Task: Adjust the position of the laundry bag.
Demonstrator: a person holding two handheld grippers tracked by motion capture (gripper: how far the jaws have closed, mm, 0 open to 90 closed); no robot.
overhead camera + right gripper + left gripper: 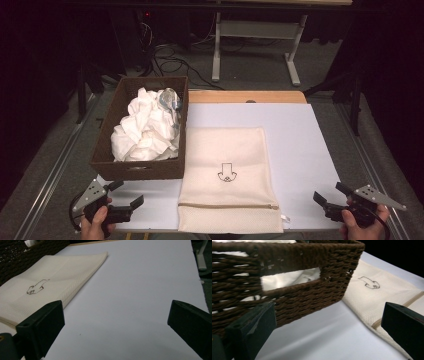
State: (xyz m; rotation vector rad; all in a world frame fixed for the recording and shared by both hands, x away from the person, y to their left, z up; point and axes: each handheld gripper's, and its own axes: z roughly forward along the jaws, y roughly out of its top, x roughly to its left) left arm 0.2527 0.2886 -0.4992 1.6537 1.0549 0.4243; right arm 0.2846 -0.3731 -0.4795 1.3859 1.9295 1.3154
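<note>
A cream mesh bag (pixel 227 175) with a small dark emblem and a zip near its front end lies flat in the middle of the white table (pixel 295 145). Left of it stands a brown wicker basket (pixel 107 150) holding crumpled white cloth (pixel 145 130). My left gripper (pixel 125 195) is open at the table's front left corner, just in front of the basket (pixel 312 292), with the bag (pixel 382 292) off to its side. My right gripper (pixel 330 194) is open at the front right corner, apart from the bag (pixel 50 285). Nothing sits between either pair of jaws.
A greyish item (pixel 170 99) lies on the cloth at the basket's far end. A wooden strip (pixel 245 96) edges the table's far side. Beyond it on the floor are cables (pixel 170 60) and a grey desk frame (pixel 255 40).
</note>
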